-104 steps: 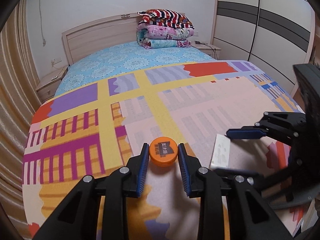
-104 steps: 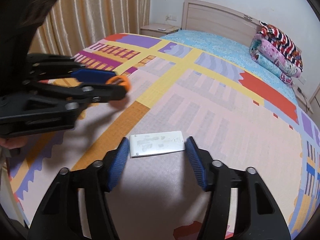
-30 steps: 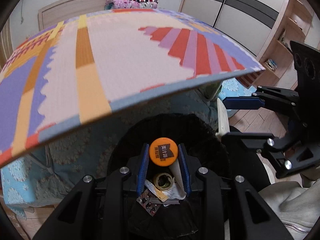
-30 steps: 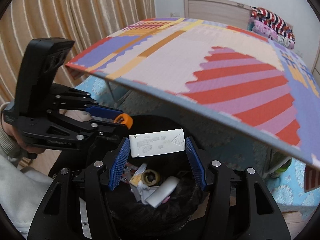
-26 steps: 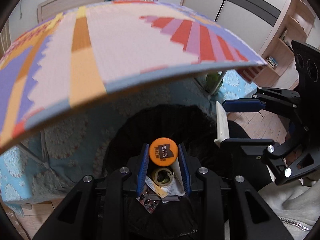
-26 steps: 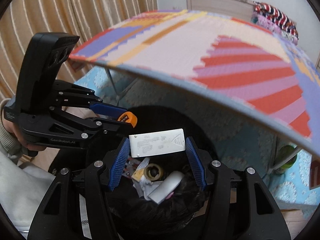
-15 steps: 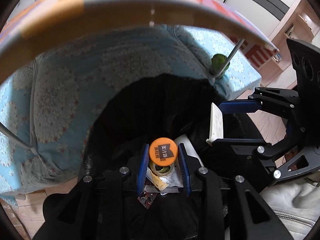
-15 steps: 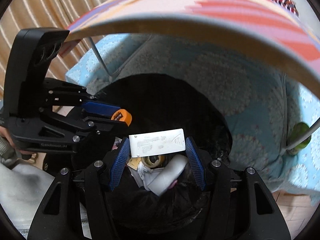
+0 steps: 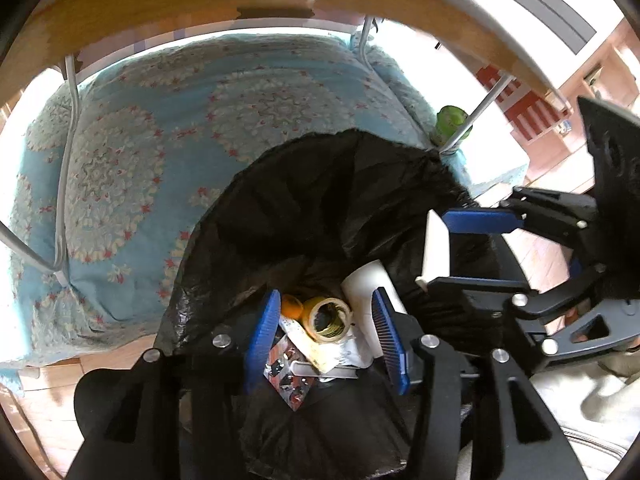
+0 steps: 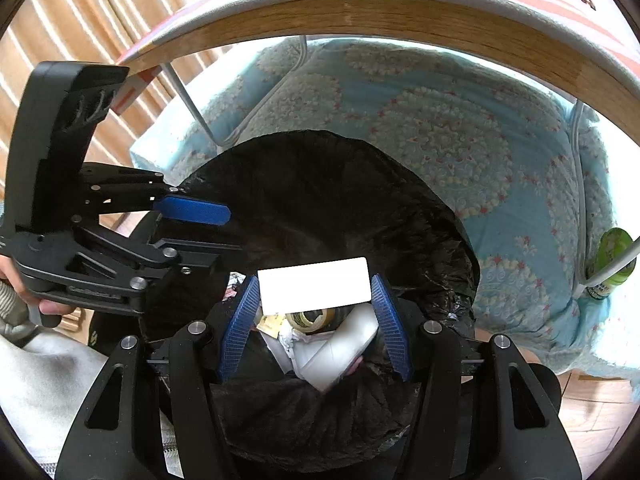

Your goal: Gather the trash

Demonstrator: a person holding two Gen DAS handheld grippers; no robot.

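We see the round orange plastic cap (image 9: 291, 307) lying inside the black bin-liner bag (image 9: 320, 200), beside a yellowish tape roll (image 9: 328, 319). The left gripper (image 9: 326, 334) has just opened; its fingers hold nothing. The right gripper (image 10: 314, 322) clamps a flat white rectangular card (image 10: 314, 285), seemingly still pinched, above the bag.

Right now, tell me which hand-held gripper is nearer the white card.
Right. The right hand-held gripper holds the white card between its pads; the left hand-held gripper hangs open beside it, apart.
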